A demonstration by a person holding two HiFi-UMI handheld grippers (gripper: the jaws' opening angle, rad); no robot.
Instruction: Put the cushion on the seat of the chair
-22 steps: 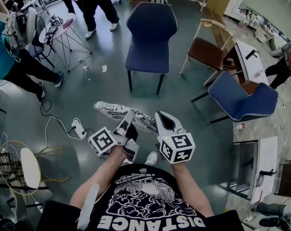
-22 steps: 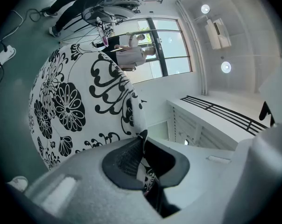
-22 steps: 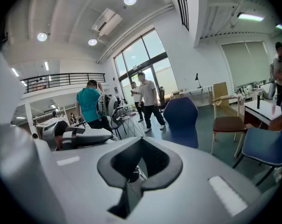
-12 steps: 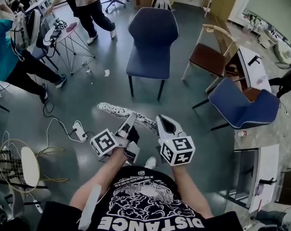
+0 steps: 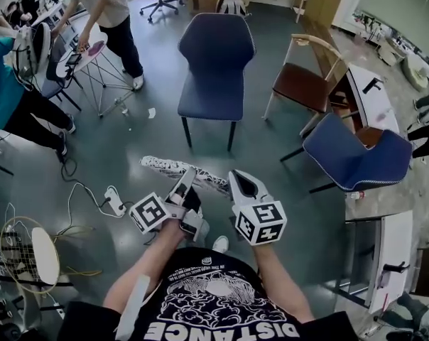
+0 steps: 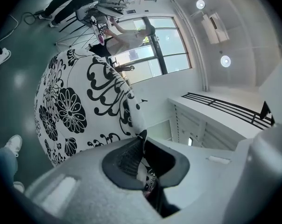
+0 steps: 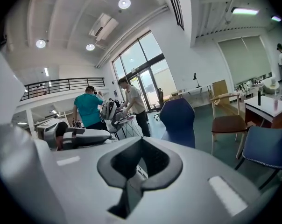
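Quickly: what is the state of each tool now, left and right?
Left tool: closed on the edge of the cushion.
Right tool: closed; whether it pinches the cushion cannot be told.

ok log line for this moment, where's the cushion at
cushion: in air | left gripper: shut on cushion | right gripper: jaws together, nothing seen held | blue chair: ahead, seat without cushion

The left claw (image 6: 142, 143) pinches the edge of the white, black-flowered cushion (image 6: 80, 106), with windows (image 6: 152, 45) behind it.
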